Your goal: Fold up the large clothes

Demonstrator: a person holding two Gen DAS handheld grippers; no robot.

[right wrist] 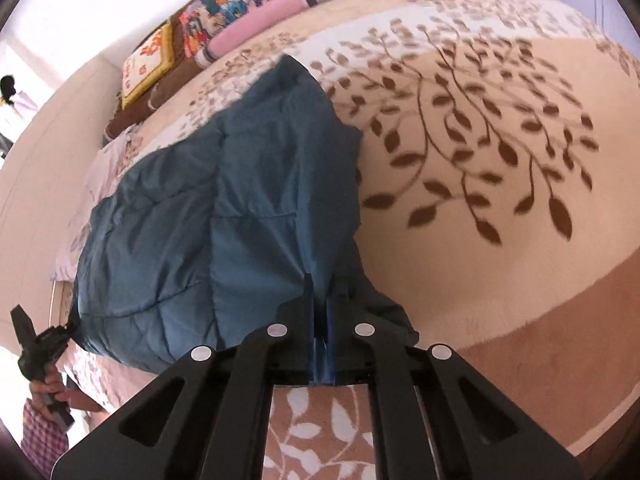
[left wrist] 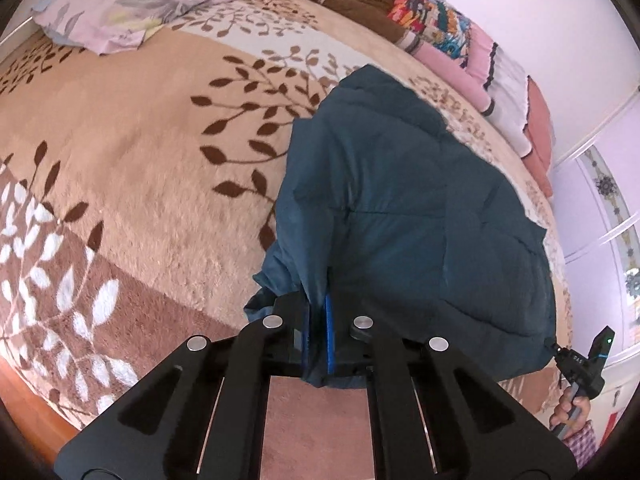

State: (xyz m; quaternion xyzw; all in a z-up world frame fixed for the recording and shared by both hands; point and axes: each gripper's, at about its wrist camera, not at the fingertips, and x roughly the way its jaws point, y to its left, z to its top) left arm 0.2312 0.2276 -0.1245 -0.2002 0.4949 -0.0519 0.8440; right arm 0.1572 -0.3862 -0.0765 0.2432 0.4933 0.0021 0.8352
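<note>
A dark teal quilted jacket (left wrist: 400, 208) hangs stretched between my two grippers above the bed; it also shows in the right wrist view (right wrist: 224, 216). My left gripper (left wrist: 320, 332) is shut on one corner of the jacket's edge. My right gripper (right wrist: 322, 320) is shut on the other corner. The right gripper shows at the far right of the left wrist view (left wrist: 560, 354), and the left gripper at the far left of the right wrist view (right wrist: 66, 330). The far end of the jacket droops toward the blanket.
A beige leaf-patterned blanket (left wrist: 140, 140) covers the bed. A lilac floral pillow (left wrist: 132, 4) lies at the far left corner. Folded colourful bedding and pink cushions (left wrist: 460, 48) are stacked along the wall side. A white wardrobe (left wrist: 608, 208) stands at right.
</note>
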